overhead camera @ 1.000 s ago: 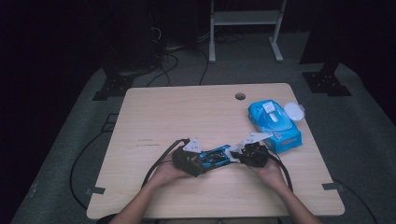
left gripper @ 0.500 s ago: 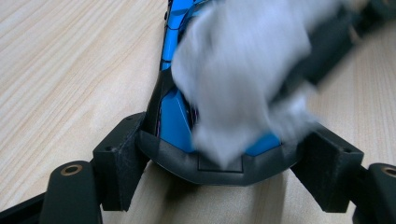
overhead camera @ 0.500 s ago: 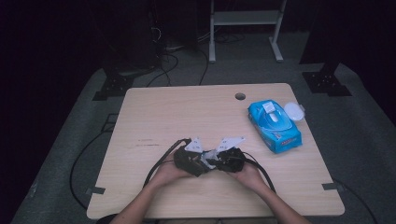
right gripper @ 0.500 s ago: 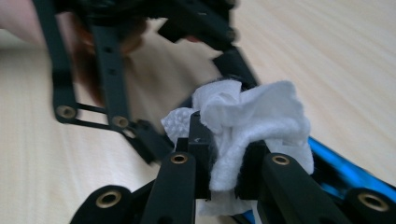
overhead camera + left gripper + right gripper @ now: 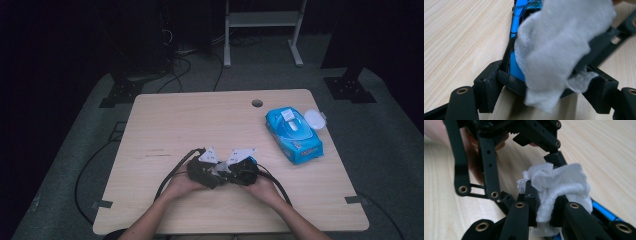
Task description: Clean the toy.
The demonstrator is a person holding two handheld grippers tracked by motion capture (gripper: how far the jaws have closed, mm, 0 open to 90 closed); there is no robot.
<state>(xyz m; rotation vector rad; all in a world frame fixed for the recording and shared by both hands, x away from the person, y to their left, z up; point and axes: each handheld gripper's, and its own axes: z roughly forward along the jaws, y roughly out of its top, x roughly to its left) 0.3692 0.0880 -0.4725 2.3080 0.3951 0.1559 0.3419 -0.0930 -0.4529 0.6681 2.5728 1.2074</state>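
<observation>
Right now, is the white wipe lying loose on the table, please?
No, the right gripper has its jaws pinched on the white wipe, holding it against the blue thing in the left gripper.

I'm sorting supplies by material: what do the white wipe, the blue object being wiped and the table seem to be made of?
White wipe: soft nonwoven cloth, going by its fuzzy, crumpled surface. Blue object: probably hard plastic, glossy with black trim; what it is I cannot tell. Table: pale wood or wood-look laminate, matte, with visible grain lines.

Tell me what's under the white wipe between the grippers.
In the left gripper view, the wipe drapes over a blue, black-edged object held in the left gripper. The right gripper pinches the wipe. The covered part of the object can't be made out.
</observation>
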